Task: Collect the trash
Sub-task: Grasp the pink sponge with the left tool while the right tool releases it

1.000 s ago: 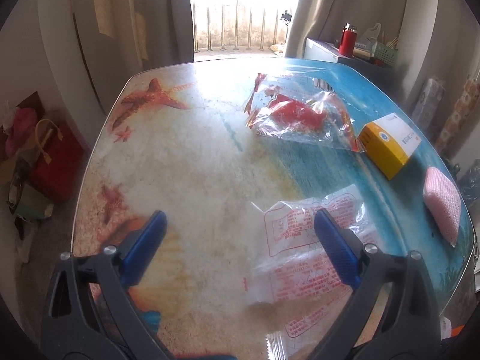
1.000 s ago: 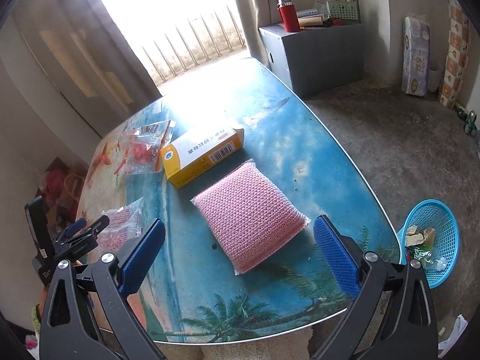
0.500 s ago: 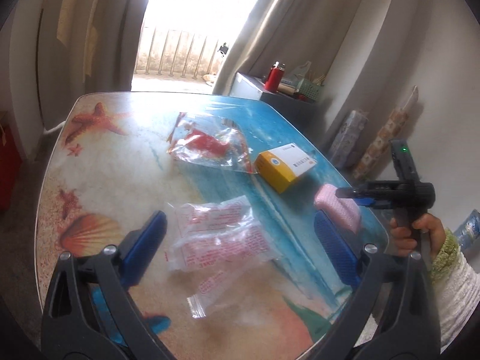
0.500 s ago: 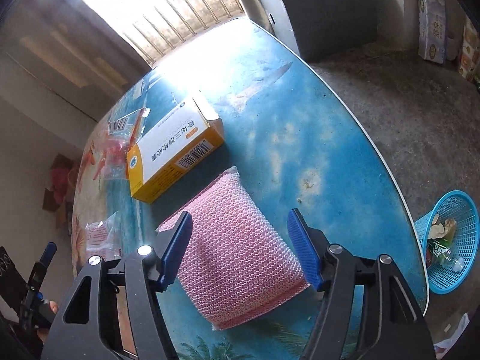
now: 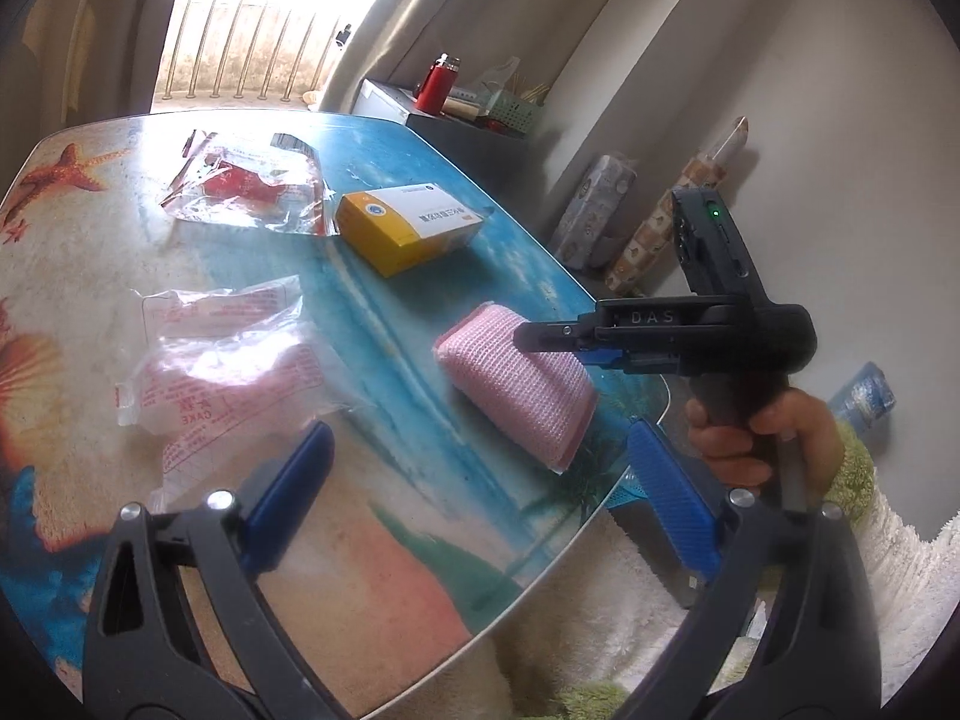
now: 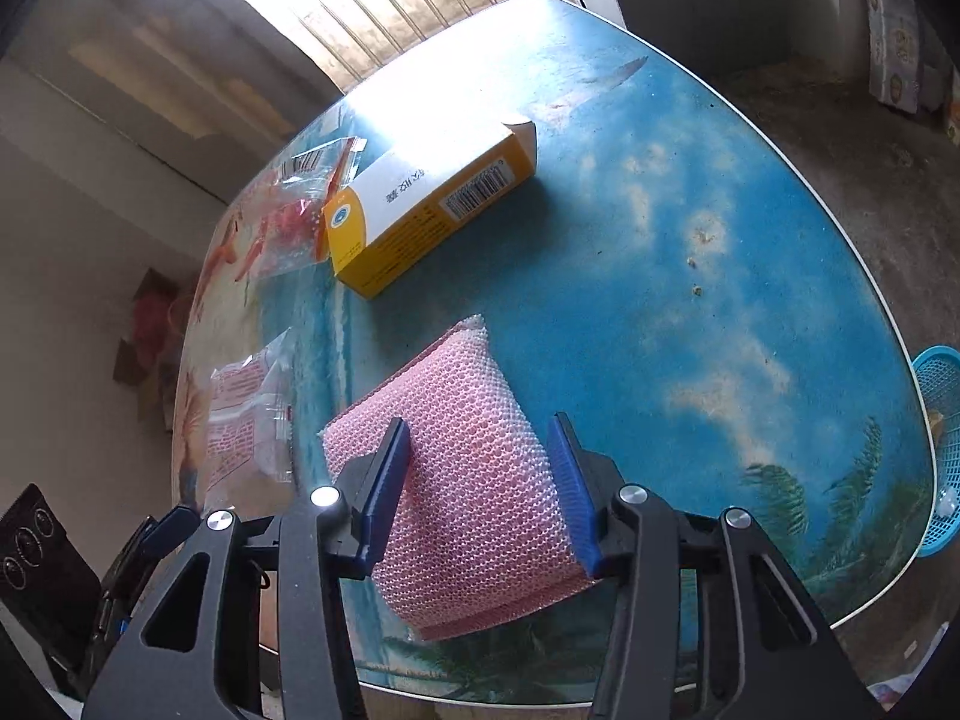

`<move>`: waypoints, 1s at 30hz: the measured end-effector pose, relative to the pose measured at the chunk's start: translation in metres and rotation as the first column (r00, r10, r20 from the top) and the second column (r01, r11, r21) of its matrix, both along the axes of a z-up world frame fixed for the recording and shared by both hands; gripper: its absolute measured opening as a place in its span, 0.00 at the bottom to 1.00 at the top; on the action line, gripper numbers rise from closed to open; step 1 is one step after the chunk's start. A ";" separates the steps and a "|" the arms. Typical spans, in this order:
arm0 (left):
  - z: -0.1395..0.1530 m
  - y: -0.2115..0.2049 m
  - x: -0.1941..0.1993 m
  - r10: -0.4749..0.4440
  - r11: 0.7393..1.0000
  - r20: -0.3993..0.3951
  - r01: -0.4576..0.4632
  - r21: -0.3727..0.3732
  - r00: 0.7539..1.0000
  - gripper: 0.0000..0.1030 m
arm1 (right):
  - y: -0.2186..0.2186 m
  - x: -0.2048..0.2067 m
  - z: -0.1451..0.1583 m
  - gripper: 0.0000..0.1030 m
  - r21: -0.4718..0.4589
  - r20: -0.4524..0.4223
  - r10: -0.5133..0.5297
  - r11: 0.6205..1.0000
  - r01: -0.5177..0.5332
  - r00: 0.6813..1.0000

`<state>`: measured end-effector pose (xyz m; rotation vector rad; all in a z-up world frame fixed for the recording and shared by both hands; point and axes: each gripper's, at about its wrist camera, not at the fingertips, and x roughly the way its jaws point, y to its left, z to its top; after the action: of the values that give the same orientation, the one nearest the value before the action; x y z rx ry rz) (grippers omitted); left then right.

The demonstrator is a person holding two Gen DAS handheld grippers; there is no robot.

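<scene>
Change: the right gripper (image 6: 480, 480) has come closer in; its blue pads now sit on both sides of the pink sponge (image 6: 474, 468), touching it.
Left gripper (image 5: 474, 492): wide apart, holding nothing, above the table (image 5: 420, 540).
Count: one pink sponge, one yellow box (image 6: 420, 204), two plastic bags, one blue basket (image 6: 942, 450).
Sponge: pink, puffy, knitted, near the table's edge.
Basket: on the floor.
</scene>
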<state>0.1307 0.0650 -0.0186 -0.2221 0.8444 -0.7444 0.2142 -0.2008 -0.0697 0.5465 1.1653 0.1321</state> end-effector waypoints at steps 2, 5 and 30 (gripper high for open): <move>-0.006 -0.003 0.000 -0.005 1.000 -0.032 0.005 0.000 0.999 0.92 | 0.004 -0.009 -0.002 0.45 0.043 -0.015 -0.008 0.999 0.008 1.000; -0.013 -0.010 0.003 -0.013 1.000 -0.072 0.013 0.001 0.997 0.92 | 0.005 -0.019 -0.004 0.45 0.134 -0.033 -0.031 0.990 0.035 0.999; -0.038 -0.113 0.038 0.042 0.921 -0.106 0.003 0.389 0.994 0.92 | -0.051 -0.079 -0.004 0.57 0.377 0.033 -0.112 0.922 0.091 0.993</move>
<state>0.1689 -0.0477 -0.0562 0.0848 1.0773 -0.5340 0.1355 -0.2520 -0.0741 0.9357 1.0603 0.2834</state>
